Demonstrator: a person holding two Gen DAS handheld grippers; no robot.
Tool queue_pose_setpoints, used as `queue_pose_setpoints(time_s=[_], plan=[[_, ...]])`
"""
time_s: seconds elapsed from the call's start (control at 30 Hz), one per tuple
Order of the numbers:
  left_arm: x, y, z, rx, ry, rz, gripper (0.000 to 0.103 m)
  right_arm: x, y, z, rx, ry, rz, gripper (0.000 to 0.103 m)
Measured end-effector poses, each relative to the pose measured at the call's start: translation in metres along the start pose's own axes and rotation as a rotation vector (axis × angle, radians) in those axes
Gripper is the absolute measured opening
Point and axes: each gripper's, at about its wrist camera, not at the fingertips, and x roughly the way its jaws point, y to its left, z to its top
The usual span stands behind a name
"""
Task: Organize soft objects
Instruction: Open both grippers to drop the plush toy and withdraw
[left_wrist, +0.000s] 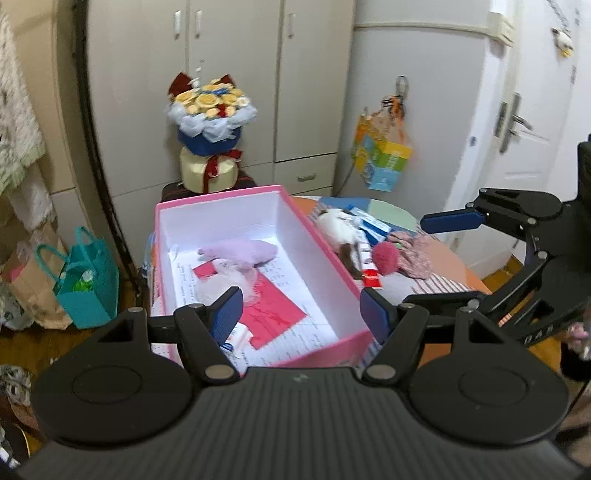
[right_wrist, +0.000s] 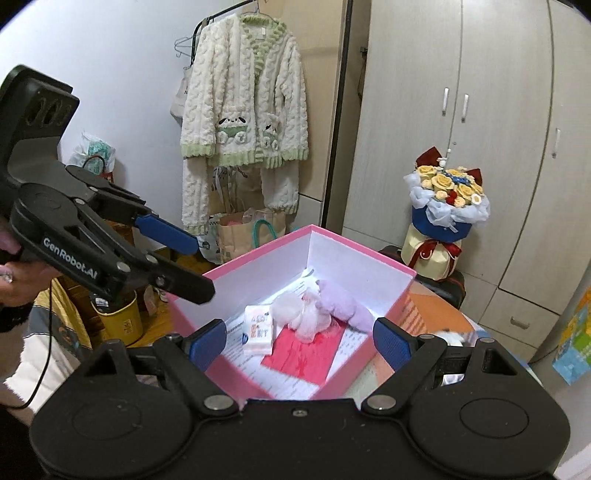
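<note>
Table (left_wrist: 439, 284): both grippers (left (left_wrist: 301, 314), right (right_wrist: 299, 341)) spread, seemingly hovering over pink box (left_wrist: 221, 201).

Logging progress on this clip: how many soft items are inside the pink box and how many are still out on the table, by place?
Inside the pink box: 2, the purple plush and the white-pink fluffy piece.
On the table: 3, the white-and-brown plush, the red pom-pom, the floral cloth.
Total: 5

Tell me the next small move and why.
Probably swing the right claw toward the red pompom and close on it. Both claws are open and empty, the left claw over the pink box, which already holds a purple plush. The pompom and a white plush lie on the table outside the box.
</note>
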Motion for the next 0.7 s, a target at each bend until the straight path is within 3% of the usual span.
queue_pose_setpoints(time_s=[0.13,0.37,0.53,0.7], plan=[[-0.003,-0.015,-0.002,0.017,0.006,-0.064,0.069,-0.024,-0.008,-0.017,0.045,-0.002,-0.027,0.09],[0.014,-0.042,-0.01,0.004,0.114,-0.175,0.069,-0.045,-0.028,-0.064,0.187,0.058,-0.048,0.09],[0.027,-0.074,-0.01,0.065,0.133,-0.2,0.069,-0.06,-0.041,-0.084,0.215,0.06,-0.08,0.09],[0.051,-0.098,-0.005,0.061,0.152,-0.22,0.069,-0.067,-0.063,-0.101,0.231,0.039,-0.15,0.091]])
